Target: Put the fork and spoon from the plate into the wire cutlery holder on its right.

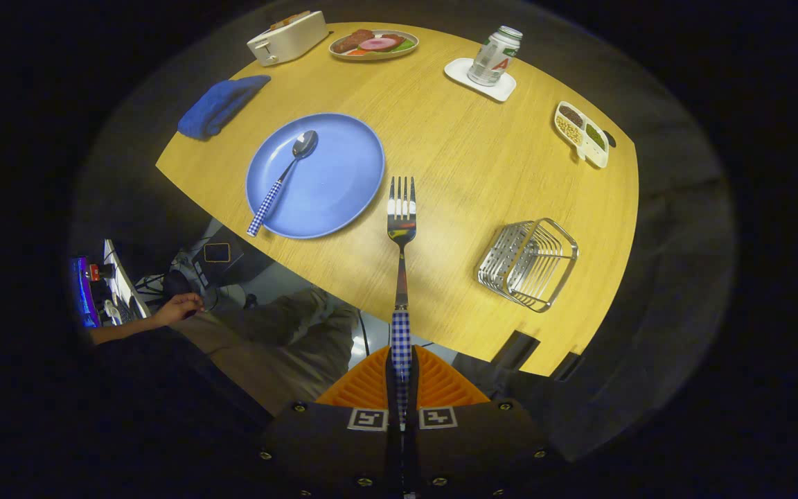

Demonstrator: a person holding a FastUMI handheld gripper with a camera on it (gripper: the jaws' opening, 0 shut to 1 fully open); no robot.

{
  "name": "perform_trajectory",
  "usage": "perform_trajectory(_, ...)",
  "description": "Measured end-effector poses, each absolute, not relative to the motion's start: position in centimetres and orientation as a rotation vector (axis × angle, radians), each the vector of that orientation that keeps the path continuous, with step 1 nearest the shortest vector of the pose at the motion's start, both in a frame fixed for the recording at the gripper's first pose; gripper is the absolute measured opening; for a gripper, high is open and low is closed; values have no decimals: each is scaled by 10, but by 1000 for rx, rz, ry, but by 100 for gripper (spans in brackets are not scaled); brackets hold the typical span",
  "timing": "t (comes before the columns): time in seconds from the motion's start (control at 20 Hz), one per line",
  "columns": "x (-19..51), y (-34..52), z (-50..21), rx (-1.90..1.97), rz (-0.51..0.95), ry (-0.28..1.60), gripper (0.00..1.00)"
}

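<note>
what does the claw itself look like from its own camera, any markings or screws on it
The claw has a dark, boxy body at its base, studded with small round screws. Two square black-and-white tracking markers sit side by side, one at the root of each finger. The fingers are ribbed with fine parallel ridges and taper forward. No cables are visible on it.

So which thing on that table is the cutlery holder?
Start at the blue plate on the wooden table. Right of it, beyond the fork clamped in the gripper fingers, stands the wire cutlery holder. It alone is a see-through silver wire cage.
</note>
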State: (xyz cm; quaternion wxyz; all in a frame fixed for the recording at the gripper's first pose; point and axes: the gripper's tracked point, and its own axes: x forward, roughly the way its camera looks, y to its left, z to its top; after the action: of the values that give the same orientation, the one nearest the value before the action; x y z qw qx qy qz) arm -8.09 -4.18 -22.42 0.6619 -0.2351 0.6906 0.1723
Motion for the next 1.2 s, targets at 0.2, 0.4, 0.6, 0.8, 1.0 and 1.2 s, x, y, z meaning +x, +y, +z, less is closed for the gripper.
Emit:
perform_trajectory(0.2,-89,-87,-208,-566,359,1617,2)
perform_trajectory(0.4,-89,-120,-199,-542,317,1682,2)
perform_trajectory(0.6,-68,-147,-197,-545,263,1711,2)
perform_trajectory(0.8,-52,-148,-204,-509,277,1775,2)
perform_trajectory(1.0,-40,-147,-219,-477,280,1867,2)
perform_trajectory(1.2,-24,-148,-221,-434,274,1893,2)
